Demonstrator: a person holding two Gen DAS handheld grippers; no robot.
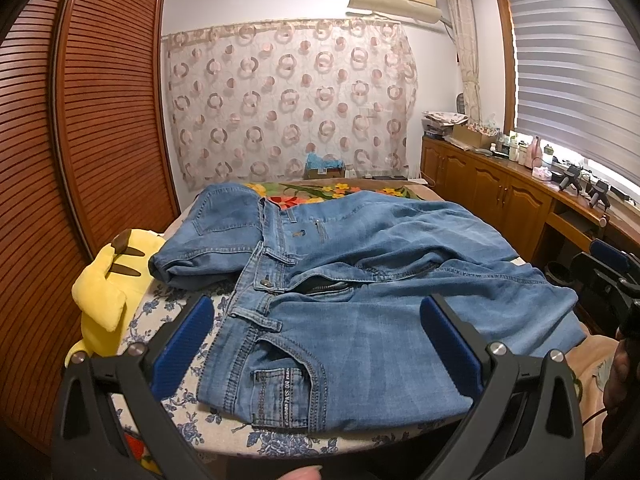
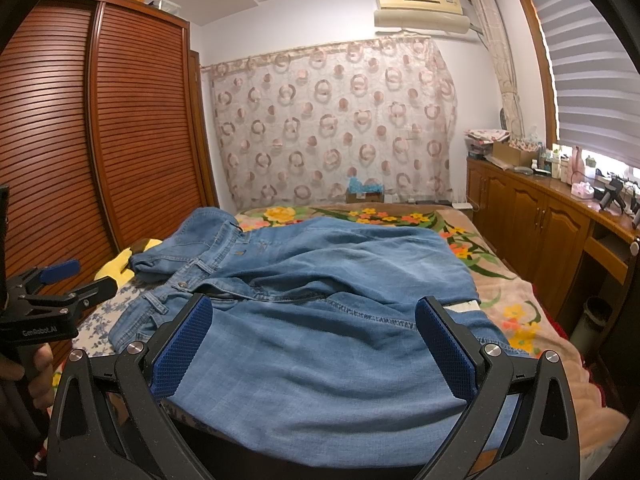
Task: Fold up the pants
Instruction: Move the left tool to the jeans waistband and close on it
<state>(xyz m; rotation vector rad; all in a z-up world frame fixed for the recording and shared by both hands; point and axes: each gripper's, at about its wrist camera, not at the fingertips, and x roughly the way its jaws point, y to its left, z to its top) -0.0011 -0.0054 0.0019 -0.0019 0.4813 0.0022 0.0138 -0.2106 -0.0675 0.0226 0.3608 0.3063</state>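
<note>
Pants (unfolded) on bed

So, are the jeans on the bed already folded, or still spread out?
Spread out, not folded: the jeans lie rumpled across the bed, waistband and fly showing.

"PASS ON" on jeans pocket tape; "GenRobot.AI" on left hand-held gripper body.

The left gripper has its blue-padded fingers spread wide, gripping nothing. The right gripper also has its fingers wide apart and bare. Each shows at the edge of the other's view, side by side, the left one's handle gripped by the left hand.
</note>
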